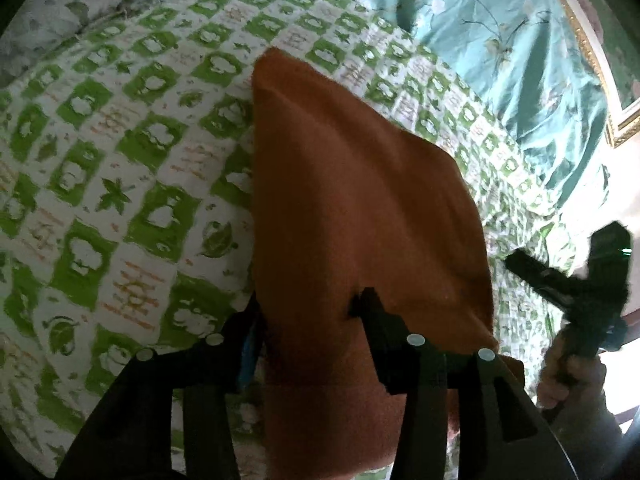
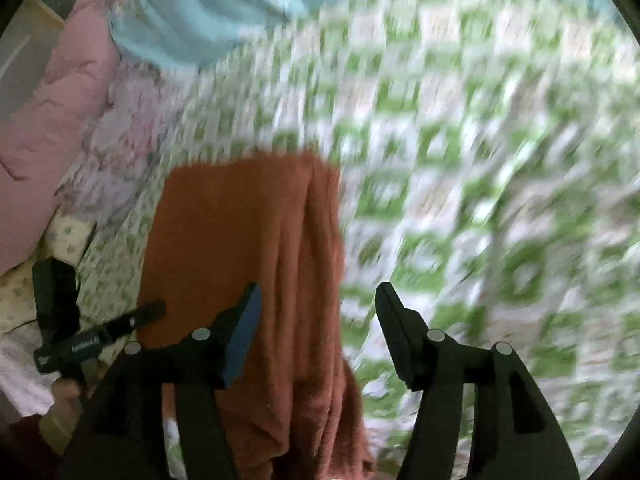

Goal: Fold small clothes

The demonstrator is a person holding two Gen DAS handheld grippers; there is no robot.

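Green-and-white checked bedding [image 1: 120, 168] covers the bed that carries everything, with teal flowered fabric [image 1: 500, 40] bunched along its far edge and a pink padded item [image 2: 52, 128] lying off its left side in the right wrist view.

One rust-orange garment [image 1: 352, 200] lies mid-bed, already doubled into a long strip running from the near edge toward the far one. Two grippers are at work. The left gripper [image 1: 308, 312] stands partly open astride the garment's near end, its fingers not visibly pinching the cloth. The right gripper [image 2: 316, 308] is also parted, with the garment's right edge lying between its fingers but not pressed.

My worry: the loose near end is rumpled, with a fold ridge down the middle, so it may spring open or slide on the soft bedding. A regrip could catch the checked cover along with the cloth. The right wrist view is blurred, so contact there is uncertain.
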